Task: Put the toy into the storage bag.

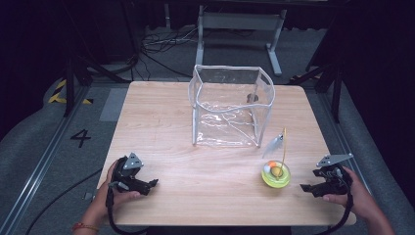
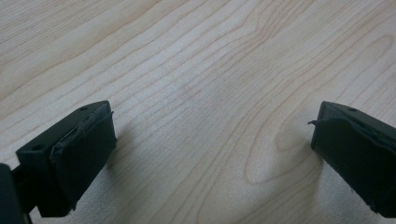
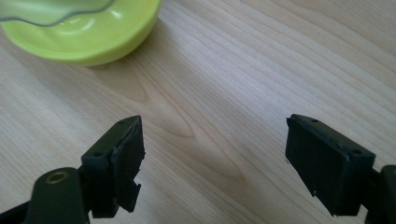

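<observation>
A clear plastic bag [image 1: 230,105] stands open at the middle back of the wooden table [image 1: 161,132]. A lime-green round toy [image 1: 276,175] with an orange ball and a thin yellow wand with a pale feather [image 1: 274,143] sits front right; its green rim [image 3: 88,35] fills the upper left of the right gripper view. My left gripper [image 1: 151,185] rests near the front left edge, open over bare wood [image 2: 212,140]. My right gripper [image 1: 307,188] lies just right of the toy, open and apart from it [image 3: 212,158].
Beyond the table stand a grey metal frame [image 1: 240,29] and loose cables [image 1: 161,46] on the floor. A floor mark "4" [image 1: 80,137] lies to the left. Dark stands [image 1: 73,73] flank both back corners.
</observation>
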Tool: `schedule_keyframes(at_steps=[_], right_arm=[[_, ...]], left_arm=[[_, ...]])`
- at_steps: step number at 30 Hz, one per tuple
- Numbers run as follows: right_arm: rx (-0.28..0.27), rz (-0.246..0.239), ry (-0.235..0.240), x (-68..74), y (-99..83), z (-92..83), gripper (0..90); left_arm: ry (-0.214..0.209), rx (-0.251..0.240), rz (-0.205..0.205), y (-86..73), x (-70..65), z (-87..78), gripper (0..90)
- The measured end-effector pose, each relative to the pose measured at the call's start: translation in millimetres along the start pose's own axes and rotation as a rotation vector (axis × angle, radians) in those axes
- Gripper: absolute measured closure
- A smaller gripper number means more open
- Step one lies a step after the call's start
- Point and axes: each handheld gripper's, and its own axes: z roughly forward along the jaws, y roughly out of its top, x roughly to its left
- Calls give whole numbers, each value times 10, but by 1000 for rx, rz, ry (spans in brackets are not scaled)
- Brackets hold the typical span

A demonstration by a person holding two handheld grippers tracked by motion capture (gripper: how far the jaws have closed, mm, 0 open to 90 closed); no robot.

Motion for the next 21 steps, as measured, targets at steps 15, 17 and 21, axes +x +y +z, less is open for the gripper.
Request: schedule_keyframes(at_steps=[15, 17, 21], right_arm=[[35, -98, -12, 176, 338, -273, 200], [37, -113, -16, 207, 405, -336, 203], [55, -153, -20, 272, 526, -430, 213]], left_arm=[[3, -1, 3, 1, 2, 0, 2], [0, 0, 0, 0, 0, 0, 2], [0, 0, 0, 0, 0, 0, 2]])
